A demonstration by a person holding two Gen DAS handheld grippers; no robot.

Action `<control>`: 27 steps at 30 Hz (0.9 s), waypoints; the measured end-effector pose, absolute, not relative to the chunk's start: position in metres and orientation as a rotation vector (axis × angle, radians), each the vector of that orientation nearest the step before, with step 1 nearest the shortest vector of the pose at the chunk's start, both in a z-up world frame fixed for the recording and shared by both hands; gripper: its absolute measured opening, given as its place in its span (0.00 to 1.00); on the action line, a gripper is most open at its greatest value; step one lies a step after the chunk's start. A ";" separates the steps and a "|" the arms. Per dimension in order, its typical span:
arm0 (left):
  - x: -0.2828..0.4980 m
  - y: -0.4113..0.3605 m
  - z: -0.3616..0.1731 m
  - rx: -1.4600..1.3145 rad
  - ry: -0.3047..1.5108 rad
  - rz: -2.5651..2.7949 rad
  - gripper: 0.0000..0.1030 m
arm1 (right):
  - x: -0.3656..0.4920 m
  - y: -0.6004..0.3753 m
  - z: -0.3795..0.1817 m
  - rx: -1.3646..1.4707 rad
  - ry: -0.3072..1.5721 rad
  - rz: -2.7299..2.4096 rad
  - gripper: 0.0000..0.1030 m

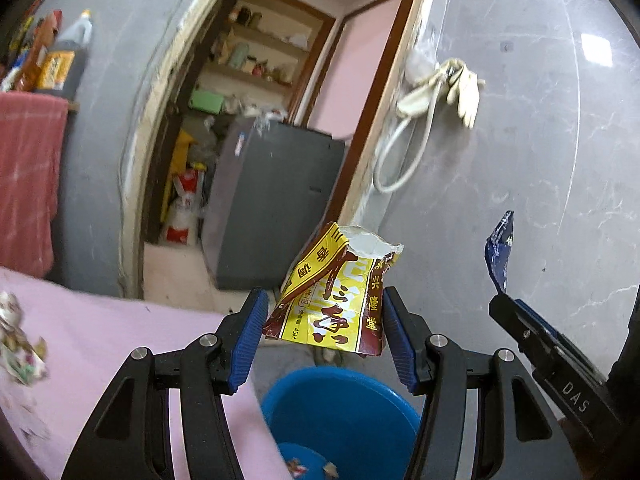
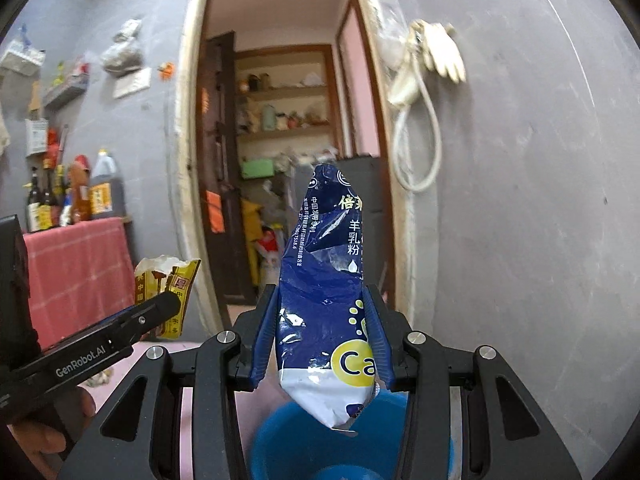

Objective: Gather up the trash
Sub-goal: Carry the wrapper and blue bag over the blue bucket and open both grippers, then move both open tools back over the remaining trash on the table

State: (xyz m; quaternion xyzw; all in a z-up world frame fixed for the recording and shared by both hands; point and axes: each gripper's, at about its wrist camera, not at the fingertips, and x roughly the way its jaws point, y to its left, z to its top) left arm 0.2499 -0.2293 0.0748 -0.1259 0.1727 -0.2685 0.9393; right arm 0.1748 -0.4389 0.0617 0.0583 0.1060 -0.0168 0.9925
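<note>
Yellow-and-brown snack packet [image 1: 332, 304]: torn open along the top, white inner lining showing at the ragged edge, creased, printed with Chinese characters. It is off the desk, upright with a slight tilt, clamped between the left gripper [image 1: 325, 334] pads, above the blue bucket [image 1: 340, 412].

Blue-and-white milk powder pouch [image 2: 326, 296]: crumpled, glossy, yellow "Ca" circle low on its face, white bottom corner. It stands roughly upright and twisted, pinched between the right gripper [image 2: 324, 338] pads, with its lower end hanging over the bucket's rim.

Blue bucket: round, plastic, open-topped, a few scraps on its bottom.
</note>
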 end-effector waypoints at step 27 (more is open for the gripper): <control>0.297 -0.253 0.010 -0.240 0.668 -0.562 0.59 | 0.203 -0.478 0.004 0.301 0.428 -0.023 0.51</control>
